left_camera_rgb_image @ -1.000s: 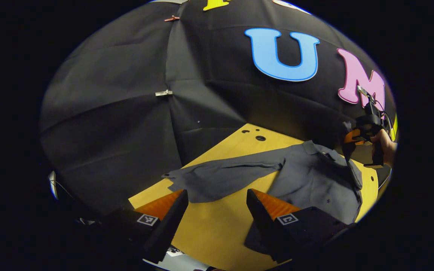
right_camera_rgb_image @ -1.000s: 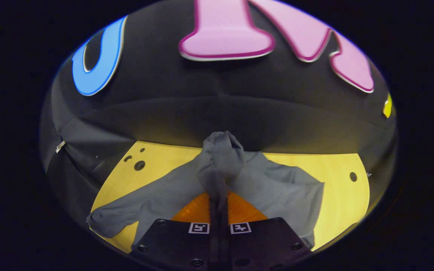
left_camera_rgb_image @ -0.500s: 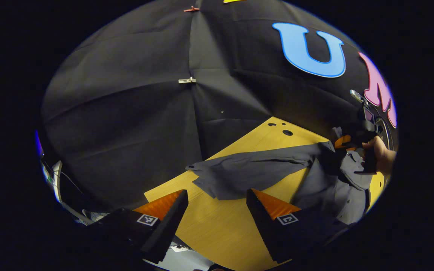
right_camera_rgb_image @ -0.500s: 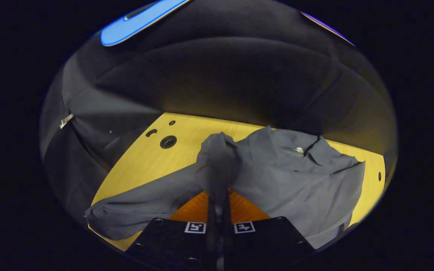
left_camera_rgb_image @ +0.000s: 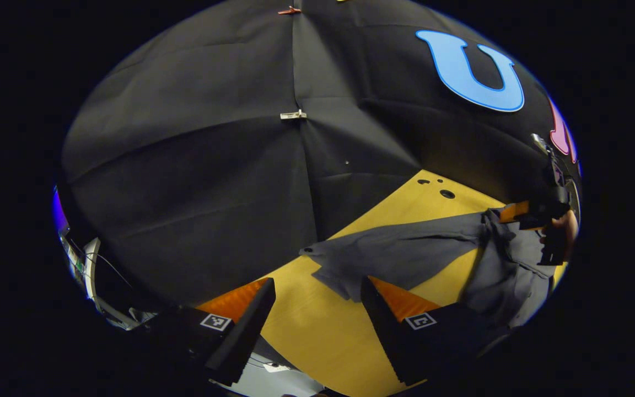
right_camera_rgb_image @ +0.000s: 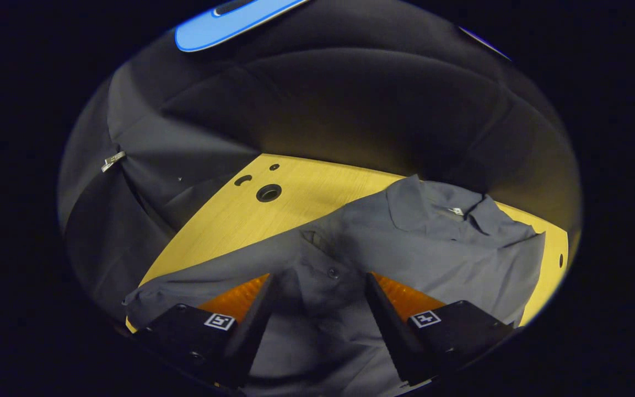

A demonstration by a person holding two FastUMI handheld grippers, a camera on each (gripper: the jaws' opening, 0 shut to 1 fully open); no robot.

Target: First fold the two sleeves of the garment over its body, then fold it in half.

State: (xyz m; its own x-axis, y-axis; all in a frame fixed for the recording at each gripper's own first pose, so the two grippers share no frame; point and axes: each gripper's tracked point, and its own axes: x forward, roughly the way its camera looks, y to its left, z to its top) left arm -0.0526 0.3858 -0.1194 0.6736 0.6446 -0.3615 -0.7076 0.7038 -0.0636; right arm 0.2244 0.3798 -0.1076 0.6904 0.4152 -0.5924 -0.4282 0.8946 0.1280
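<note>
Right gripper (right_camera_rgb_image: 317, 289) now spread, sleeve (right_camera_rgb_image: 317, 259) released onto shirt; left gripper (left_camera_rgb_image: 317, 298) spread, hem hidden

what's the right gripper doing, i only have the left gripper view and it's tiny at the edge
observer: In the right gripper view the right gripper is open, with nothing between its fingers.
operator: so where's the sleeve
observer: What looks like a cuff with a button lies on the front of the gray shirt, just ahead of the open fingers.
operator: collar ok?
observer: The collar lies open at the shirt's far end, toward the booth wall.
</note>
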